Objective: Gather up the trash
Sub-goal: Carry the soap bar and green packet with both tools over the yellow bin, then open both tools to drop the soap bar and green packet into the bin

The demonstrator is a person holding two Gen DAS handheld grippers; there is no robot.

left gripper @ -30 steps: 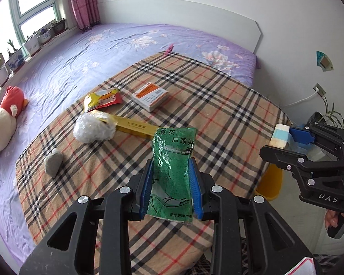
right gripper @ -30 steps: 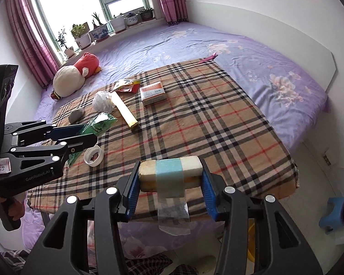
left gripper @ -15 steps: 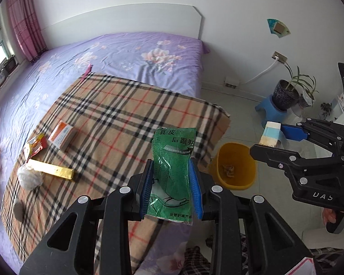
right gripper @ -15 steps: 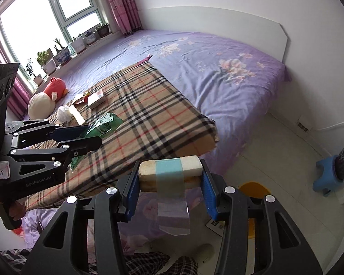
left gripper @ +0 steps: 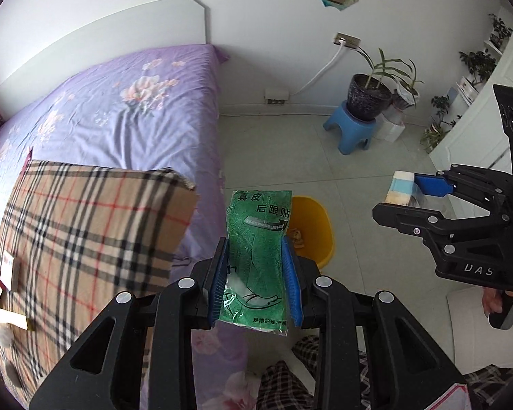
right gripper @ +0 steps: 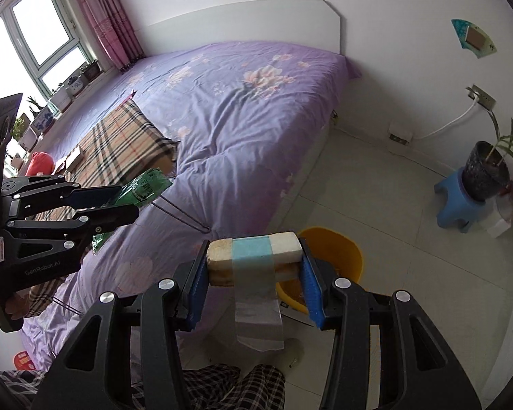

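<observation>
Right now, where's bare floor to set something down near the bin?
Bare tile between yellow bin, purple bed and blue stool. Crowded by the stool: potted plant, bags beside it.

The green plastic packet [left gripper: 258, 259] is covering part of the round yellow plastic bin [left gripper: 316, 229], whose contents are staying too small to identify. The plaid blanket's [left gripper: 71, 239] small items are blurring at the left edge.
</observation>
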